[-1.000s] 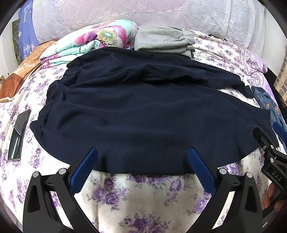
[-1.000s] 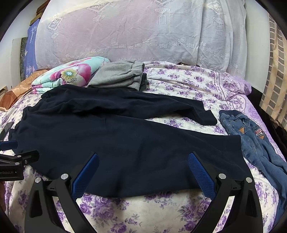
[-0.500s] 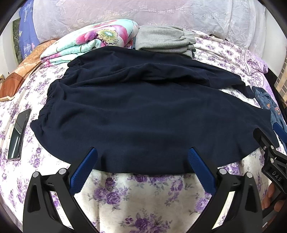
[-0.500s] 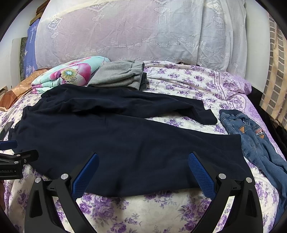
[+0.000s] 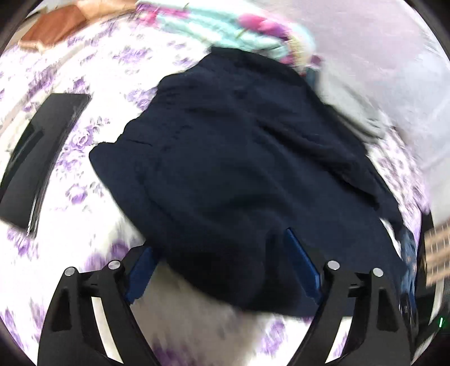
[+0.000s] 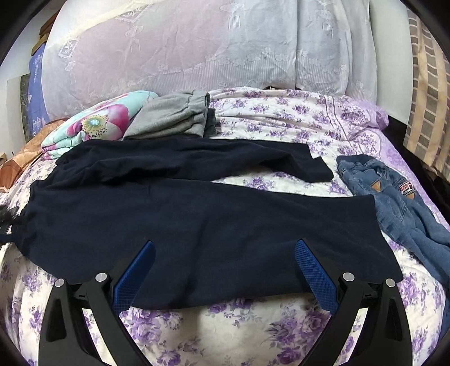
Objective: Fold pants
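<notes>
Since 0.5 s ago the left gripper (image 5: 220, 253) has swung left and dropped close over the waistband end of the pants (image 5: 242, 169); its view is now motion-blurred & tilted, whereas the right wrist view is nearly unchanged. Left wrist view, L to R: black phone (image 5: 36, 157) lies on the floral sheet (image 5: 84, 56) just beside the waistband, apart from it; pants fill the middle, near hem sitting between the spread blue pads (image 5: 140, 270), jaws wide open, nothing pinched; flowered quilt (image 5: 225, 25) behind, blurred. Right wrist view, L to R: flowered quilt (image 6: 92, 126) and folded grey garment (image 6: 174, 118) at the back left, touching the far edge of the pants (image 6: 197, 219); pants lie flat across the sheet (image 6: 281, 118), waistband at left, legs running right, upper leg angled away from the lower; right gripper (image 6: 225, 267) wide open over the near hem, gripping nothing; jeans (image 6: 393, 197) bunched at right, touching the lower leg end. Pale lace cover (image 6: 197, 42) behind.
</notes>
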The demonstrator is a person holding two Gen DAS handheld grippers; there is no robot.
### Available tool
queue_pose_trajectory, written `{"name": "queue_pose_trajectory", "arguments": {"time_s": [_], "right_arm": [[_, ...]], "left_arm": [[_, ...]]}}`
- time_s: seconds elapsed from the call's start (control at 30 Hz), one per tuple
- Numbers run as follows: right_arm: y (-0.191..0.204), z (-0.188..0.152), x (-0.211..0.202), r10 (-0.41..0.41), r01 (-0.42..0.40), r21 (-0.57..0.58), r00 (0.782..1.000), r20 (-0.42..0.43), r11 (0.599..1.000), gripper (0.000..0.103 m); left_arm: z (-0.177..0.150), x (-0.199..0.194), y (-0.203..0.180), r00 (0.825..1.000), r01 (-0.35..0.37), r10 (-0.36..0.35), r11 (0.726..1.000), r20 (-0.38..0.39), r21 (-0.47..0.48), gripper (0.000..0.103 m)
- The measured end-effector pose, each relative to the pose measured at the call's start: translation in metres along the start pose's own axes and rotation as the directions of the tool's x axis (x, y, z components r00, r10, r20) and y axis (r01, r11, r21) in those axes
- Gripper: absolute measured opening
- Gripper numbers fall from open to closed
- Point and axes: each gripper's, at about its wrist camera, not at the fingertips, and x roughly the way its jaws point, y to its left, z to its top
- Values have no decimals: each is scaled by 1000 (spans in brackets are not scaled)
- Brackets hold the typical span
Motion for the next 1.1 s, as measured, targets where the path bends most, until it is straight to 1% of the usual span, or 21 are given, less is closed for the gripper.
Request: {"name": "queue_pose_trajectory", "arguments": {"time_s": [0.07, 0.13, 0.17, 0.2, 0.23, 0.3, 0.37, 0.43, 0.47, 0.5, 0.57, 0.63, 0.67, 0.7, 0.73, 0.77, 0.93, 0.97, 1.03, 1.07, 1.1], "right_arm": [[-5, -1, -4, -13, 13, 3, 1000, 12, 1000, 100], [-13, -2, -8, -39, 39, -1, 999, 16, 999, 100], [-18, -2, -9, -50, 50, -6, 999, 14, 999, 100], [-24, -2, -9, -62, 62, -12, 998, 8, 998, 100], [-37, -1, -11, -80, 80, -13, 997, -5, 997, 100], [-64, 0, -15, -135, 135, 14, 991, -18, 991, 100], [-105, 0, -17, -276, 279, 61, 960, -58, 958, 100], [-146, -6, -14, -337, 352, 128, 933, -124, 927, 100], [-161, -10, -9, -315, 340, 156, 935, -162, 928, 100], [-176, -17, 2, -260, 302, 176, 939, -226, 937, 100], [-189, -30, 24, -193, 266, 206, 928, -317, 942, 100], [-198, -40, 44, -158, 266, 271, 920, -360, 925, 100], [-198, -40, 47, -155, 259, 296, 930, -334, 919, 100], [-197, -36, 48, -127, 221, 313, 947, -294, 924, 100], [-198, -30, 51, -61, 151, 349, 965, -256, 925, 98], [-201, -27, 52, -28, 118, 386, 973, -231, 915, 97], [-218, -19, 58, 102, 21, 542, 975, -197, 840, 100], [-218, -19, 57, 103, 17, 550, 977, -186, 835, 97], [-215, -20, 62, 57, 73, 516, 971, -231, 854, 59], [-215, -21, 67, 72, 69, 513, 966, -249, 855, 27], [-217, -26, 62, 111, 31, 535, 966, -232, 844, 17]], "left_arm": [[10, 9, 3, 1000, -10, 11, 999, 25, -46, 82], [13, 8, -4, 996, -74, 76, 997, 56, -37, 49], [14, 7, -5, 995, -70, 71, 997, 67, -25, 24], [14, 4, -6, 997, -36, 37, 999, 68, -26, 17], [14, -4, -4, 996, -24, 29, 998, 87, -54, 16], [6, -20, -10, 990, -32, 34, 999, 135, -20, 15], [2, -34, -18, 981, -51, 46, 998, 187, 25, 15], [-2, -41, -20, 979, -46, 40, 999, 200, 26, 15], [-1, -42, -20, 978, -42, 37, 999, 203, 18, 15], [2, -42, -20, 978, -39, 36, 999, 205, 13, 15], [5, -37, -21, 978, -50, 47, 999, 203, 12, 14], [6, -31, -21, 979, -59, 57, 998, 196, 3, 14], [5, -30, -20, 979, -60, 59, 998, 195, -1, 14], [8, -26, -19, 980, -62, 63, 998, 191, -11, 14], [6, -26, -16, 980, -57, 60, 998, 188, -19, 14], [7, -25, -16, 981, -51, 55, 998, 186, -28, 14], [9, -27, -11, 983, -12, 21, 999, 180, -52, 14], [9, -27, -11, 983, -9, 19, 999, 181, -52, 14], [8, -24, -14, 982, -28, 34, 999, 186, -34, 14], [7, -23, -15, 982, -32, 37, 999, 188, -27, 13], [7, -22, -18, 980, -34, 37, 999, 193, -20, 12]]}}
